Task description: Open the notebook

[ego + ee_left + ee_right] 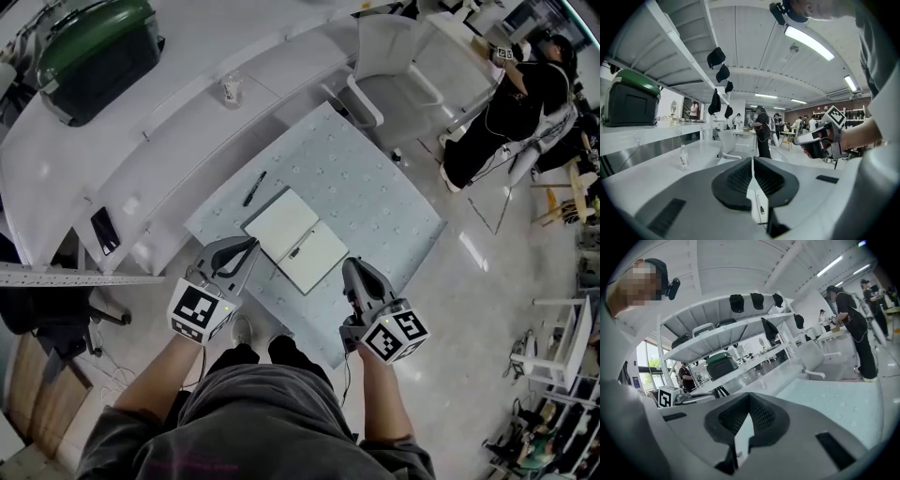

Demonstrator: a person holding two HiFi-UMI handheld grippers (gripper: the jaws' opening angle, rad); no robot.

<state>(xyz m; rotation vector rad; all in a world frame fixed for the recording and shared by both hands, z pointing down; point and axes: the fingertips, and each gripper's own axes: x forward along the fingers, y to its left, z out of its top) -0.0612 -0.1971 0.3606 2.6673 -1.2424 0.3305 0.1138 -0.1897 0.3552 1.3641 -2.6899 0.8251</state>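
Note:
The notebook (286, 230) lies open on the pale blue mat (384, 192), white pages up, with a small dark pen (300, 246) lying near its fold. Both grippers hover at the near edge of the mat, above the table. My left gripper (249, 246) (753, 160) is at the notebook's near left corner, its jaws together and nothing between them. My right gripper (353, 267) (749, 398) is just right of the notebook's near corner, jaws also together and empty. Neither one touches the notebook.
A black pen (254, 187) lies on the mat left of the notebook. A white bench at the left carries a phone (105, 230), a small bottle (232, 89) and a green-lidded box (94, 52). A white chair (394, 75) stands beyond the mat. A person (516, 103) works at the far right.

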